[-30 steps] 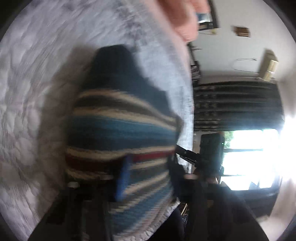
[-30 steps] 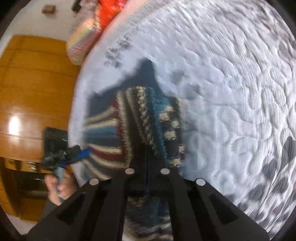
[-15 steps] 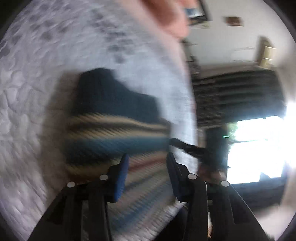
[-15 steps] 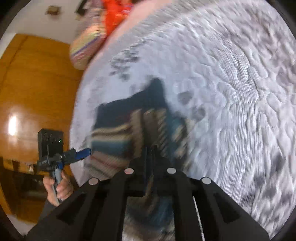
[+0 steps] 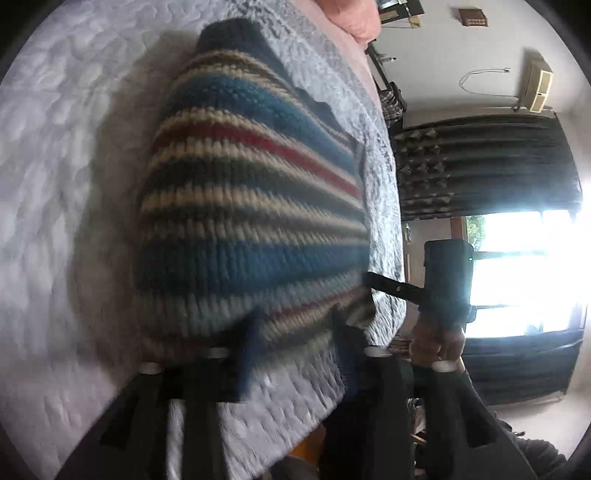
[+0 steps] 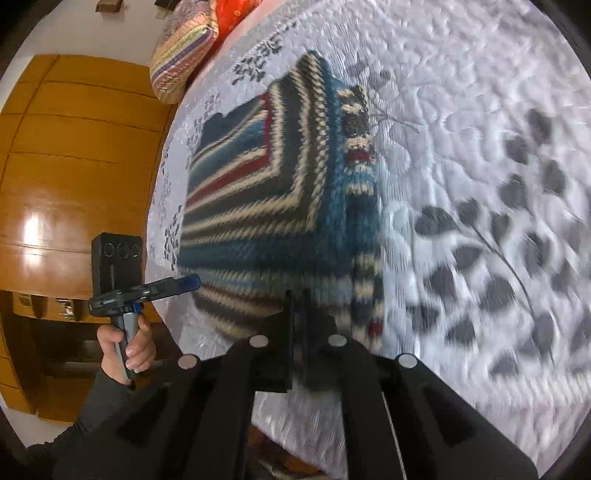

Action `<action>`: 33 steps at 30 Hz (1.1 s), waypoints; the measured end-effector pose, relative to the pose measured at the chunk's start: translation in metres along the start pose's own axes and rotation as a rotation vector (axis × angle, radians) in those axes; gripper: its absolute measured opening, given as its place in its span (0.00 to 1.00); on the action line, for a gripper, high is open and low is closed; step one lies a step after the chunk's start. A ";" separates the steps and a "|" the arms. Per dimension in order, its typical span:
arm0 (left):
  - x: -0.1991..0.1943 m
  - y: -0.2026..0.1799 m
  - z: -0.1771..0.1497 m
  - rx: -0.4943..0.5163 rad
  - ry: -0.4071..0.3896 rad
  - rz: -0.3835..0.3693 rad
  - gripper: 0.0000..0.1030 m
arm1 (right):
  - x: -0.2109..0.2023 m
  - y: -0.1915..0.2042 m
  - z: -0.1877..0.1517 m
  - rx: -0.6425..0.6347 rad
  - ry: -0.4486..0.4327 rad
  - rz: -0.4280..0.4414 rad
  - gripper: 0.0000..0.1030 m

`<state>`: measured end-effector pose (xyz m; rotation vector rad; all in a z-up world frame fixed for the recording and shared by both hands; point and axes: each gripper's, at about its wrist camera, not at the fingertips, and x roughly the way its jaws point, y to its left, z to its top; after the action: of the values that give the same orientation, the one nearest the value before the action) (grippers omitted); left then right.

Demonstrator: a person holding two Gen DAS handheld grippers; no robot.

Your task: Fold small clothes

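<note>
A knitted sweater with blue, cream, red and dark stripes lies on the quilted bedspread, close to the bed's edge. In the right wrist view the sweater shows one part folded over its body, so the stripes meet at an angle. My left gripper is open, its blue-tipped fingers straddling the near hem. It also appears as the left gripper at the sweater's left edge. My right gripper is shut on the sweater's near edge, with dark knit bunched beside its fingers. The black right gripper touches the sweater's right side.
Grey leaf print covers the bedspread to the right. A striped pillow and an orange cushion lie at the bed's head. A wooden wardrobe stands beside the bed. A bright window and a dark curtain are beyond it.
Both cameras have come closer to the sweater, which now fills more of each view. The folded-over part has settled flatter on the body. My right gripper stays shut on the knit.
</note>
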<state>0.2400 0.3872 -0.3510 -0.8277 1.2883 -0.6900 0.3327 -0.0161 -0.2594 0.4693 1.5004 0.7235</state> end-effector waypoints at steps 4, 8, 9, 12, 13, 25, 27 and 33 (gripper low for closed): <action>-0.042 -0.017 -0.056 0.018 -0.080 0.048 0.82 | -0.050 0.027 -0.054 -0.030 -0.076 -0.085 0.49; -0.077 -0.055 -0.130 0.088 -0.212 0.370 0.88 | -0.076 0.068 -0.129 -0.094 -0.183 -0.323 0.91; -0.081 -0.063 -0.145 0.109 -0.244 0.444 0.88 | -0.075 0.079 -0.150 -0.106 -0.188 -0.414 0.92; -0.096 -0.086 -0.202 0.141 -0.319 0.648 0.89 | -0.077 0.095 -0.193 -0.130 -0.239 -0.627 0.93; -0.096 -0.093 -0.211 0.145 -0.346 0.685 0.89 | -0.079 0.109 -0.210 -0.156 -0.279 -0.708 0.94; -0.146 -0.262 -0.282 0.435 -0.526 0.801 0.89 | -0.154 0.257 -0.297 -0.374 -0.547 -0.807 0.97; -0.156 -0.278 -0.289 0.429 -0.541 0.797 0.89 | -0.174 0.276 -0.308 -0.388 -0.608 -0.790 0.97; -0.163 -0.301 -0.304 0.430 -0.573 0.785 0.89 | -0.201 0.306 -0.330 -0.415 -0.658 -0.781 0.97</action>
<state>-0.0825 0.3160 -0.0347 -0.1011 0.7899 -0.0632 -0.0208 0.0138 0.0828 -0.2001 0.7680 0.1981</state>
